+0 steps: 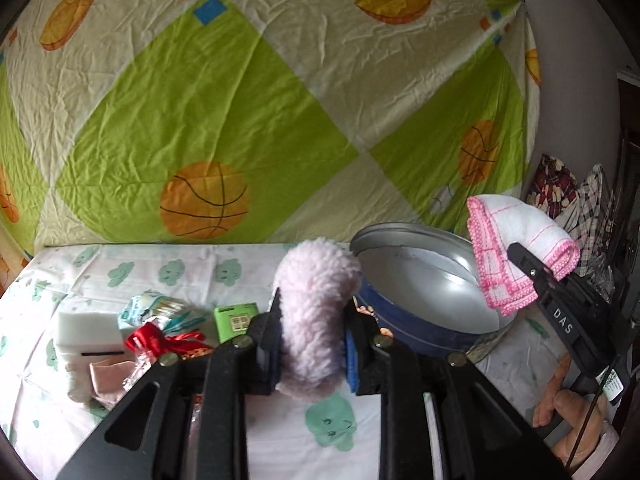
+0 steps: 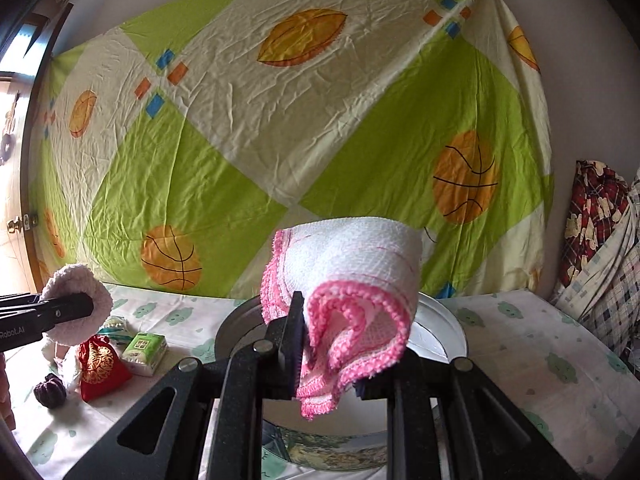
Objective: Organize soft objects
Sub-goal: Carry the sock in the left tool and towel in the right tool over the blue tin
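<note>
My left gripper [image 1: 314,312] is shut on a fluffy pale-pink plush piece [image 1: 316,312] and holds it above the table, just left of a round blue metal tin [image 1: 420,280] that stands open. My right gripper [image 2: 332,340] is shut on a folded white cloth with pink crochet edging [image 2: 352,276] and holds it over the tin [image 2: 444,320]. The cloth also shows in the left wrist view [image 1: 516,248] above the tin's right rim. The plush also shows in the right wrist view [image 2: 80,300] at far left.
On the cloud-print tablecloth [image 1: 200,272] at left lie a white sponge block [image 1: 84,328], a red pouch [image 2: 100,364], a green tissue pack [image 2: 144,352], a small dark object [image 2: 50,390] and a wrapped packet [image 1: 160,308]. A patterned sheet [image 1: 240,100] hangs behind. Clothes [image 2: 600,240] hang at right.
</note>
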`<state>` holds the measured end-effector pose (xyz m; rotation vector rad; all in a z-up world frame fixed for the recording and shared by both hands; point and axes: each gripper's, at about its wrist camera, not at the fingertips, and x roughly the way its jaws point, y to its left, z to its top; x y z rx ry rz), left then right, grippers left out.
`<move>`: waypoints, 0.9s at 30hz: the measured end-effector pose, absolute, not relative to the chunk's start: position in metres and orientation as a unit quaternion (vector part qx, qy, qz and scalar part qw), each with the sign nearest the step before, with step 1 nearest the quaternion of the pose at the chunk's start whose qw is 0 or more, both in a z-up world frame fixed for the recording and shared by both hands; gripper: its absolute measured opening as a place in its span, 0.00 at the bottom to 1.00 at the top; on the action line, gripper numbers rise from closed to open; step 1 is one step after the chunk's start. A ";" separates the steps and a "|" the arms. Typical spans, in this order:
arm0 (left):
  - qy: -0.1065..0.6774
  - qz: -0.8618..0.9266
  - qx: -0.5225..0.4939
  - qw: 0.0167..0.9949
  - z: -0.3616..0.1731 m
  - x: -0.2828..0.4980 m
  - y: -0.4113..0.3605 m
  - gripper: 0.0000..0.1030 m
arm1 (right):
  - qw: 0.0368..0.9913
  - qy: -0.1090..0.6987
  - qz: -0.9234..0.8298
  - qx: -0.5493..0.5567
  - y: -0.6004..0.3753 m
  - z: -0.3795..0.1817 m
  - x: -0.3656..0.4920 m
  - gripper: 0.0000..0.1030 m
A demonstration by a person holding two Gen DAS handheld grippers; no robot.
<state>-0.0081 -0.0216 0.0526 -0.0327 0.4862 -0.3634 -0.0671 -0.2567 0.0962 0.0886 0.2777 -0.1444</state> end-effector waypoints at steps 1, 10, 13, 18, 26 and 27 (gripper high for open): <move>0.240 -0.184 -0.016 0.953 0.053 -0.006 -0.028 0.21 | 0.986 0.141 -0.076 0.040 -0.260 0.095 -0.065 0.20; 0.249 -0.203 -0.012 0.947 0.047 0.012 -0.083 0.21 | 0.977 0.186 -0.103 0.012 -0.288 0.079 -0.043 0.20; 0.255 -0.208 -0.012 0.944 0.045 0.018 -0.100 0.22 | 0.974 0.197 -0.107 0.003 -0.294 0.075 -0.037 0.20; 0.264 -0.211 -0.015 0.941 0.041 0.029 -0.123 0.21 | 0.971 0.212 -0.107 0.004 -0.305 0.070 -0.030 0.20; 0.280 -0.213 -0.012 0.936 0.028 0.046 -0.161 0.22 | 0.964 0.247 -0.100 0.020 -0.320 0.060 -0.013 0.20; 0.281 -0.212 -0.011 0.936 0.026 0.047 -0.165 0.22 | 0.963 0.249 -0.101 0.019 -0.321 0.059 -0.011 0.20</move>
